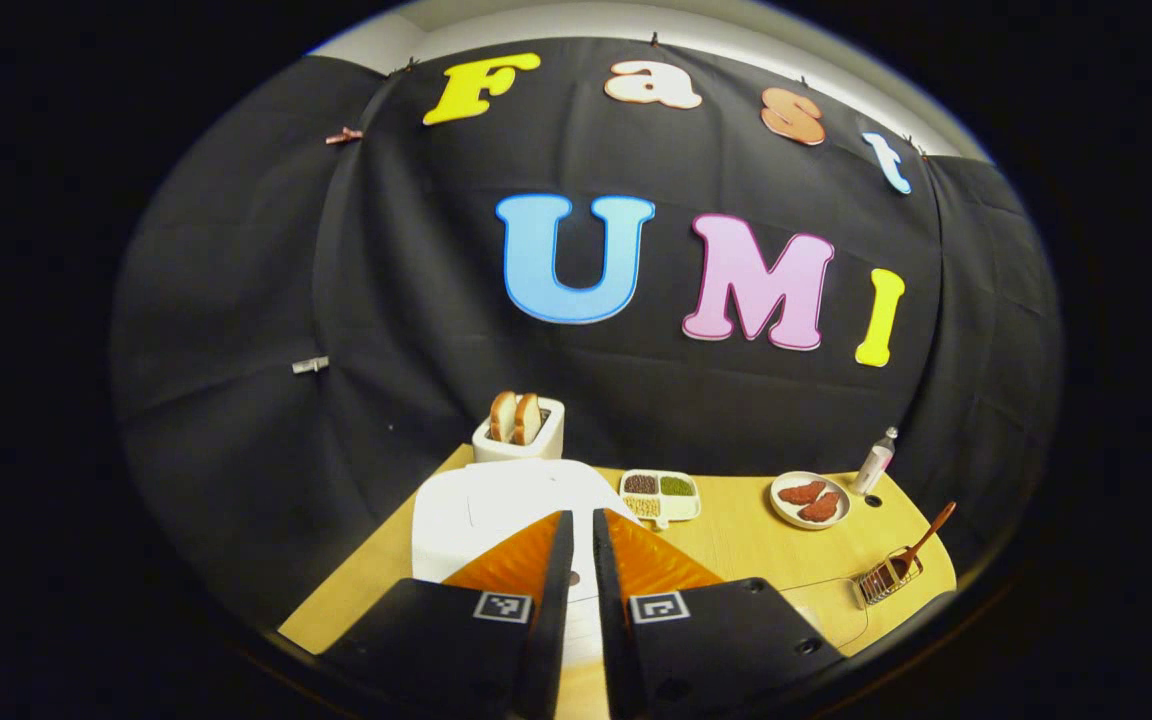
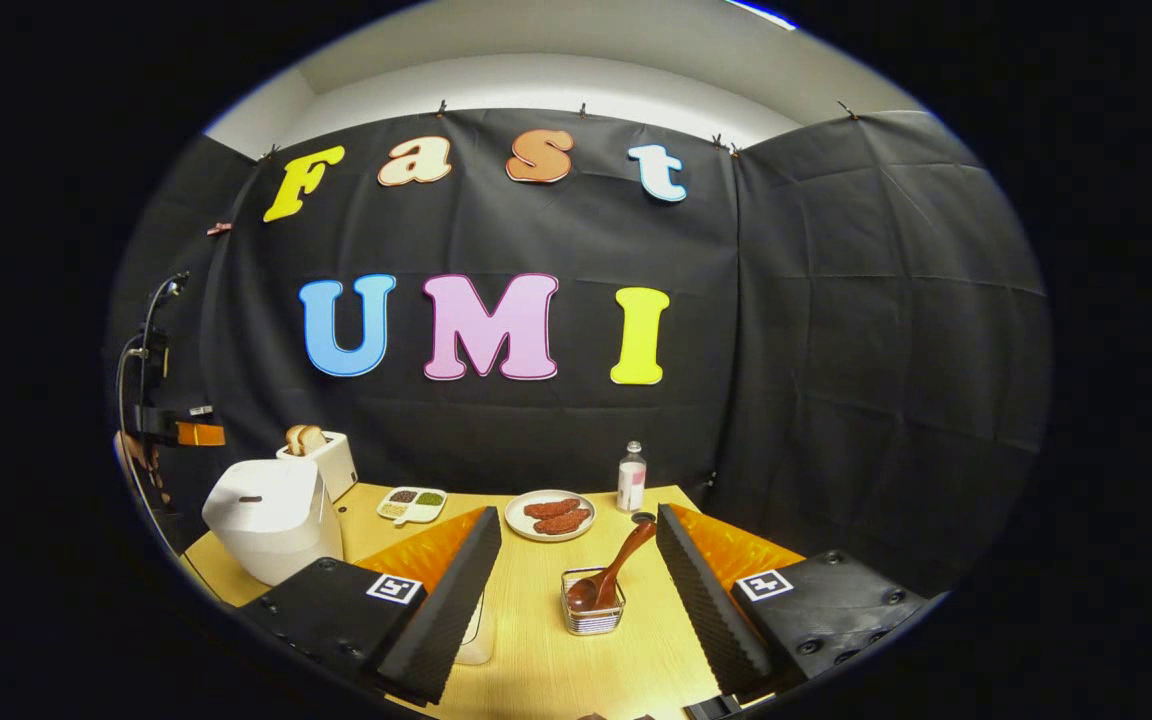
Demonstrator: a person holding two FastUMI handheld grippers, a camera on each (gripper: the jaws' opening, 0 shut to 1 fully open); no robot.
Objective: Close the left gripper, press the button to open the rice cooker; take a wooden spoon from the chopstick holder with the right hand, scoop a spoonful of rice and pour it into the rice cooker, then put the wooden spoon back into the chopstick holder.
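Observation:
The white rice cooker (image 1: 496, 510) stands with its lid down at the left of the wooden table, just below and ahead of my left gripper (image 1: 581, 525). That gripper is shut with nothing between its fingers. In the right gripper view the cooker (image 2: 271, 515) sits at the left. A wooden spoon (image 2: 618, 565) leans bowl-down in a small wire chopstick holder (image 2: 593, 615), centred ahead of my right gripper (image 2: 578, 515). The right gripper is open wide and empty, apart from the spoon. From the left gripper view, the spoon (image 1: 928, 538) and holder (image 1: 886, 578) are at the far right.
A divided tray of grains (image 2: 413, 503) lies behind the cooker, beside a toaster with bread (image 2: 321, 455). A plate of meat pieces (image 2: 550, 515) and a small bottle (image 2: 631, 478) stand at the back. A clear container (image 1: 826, 610) sits near the holder. A hand (image 2: 141, 460) shows far left.

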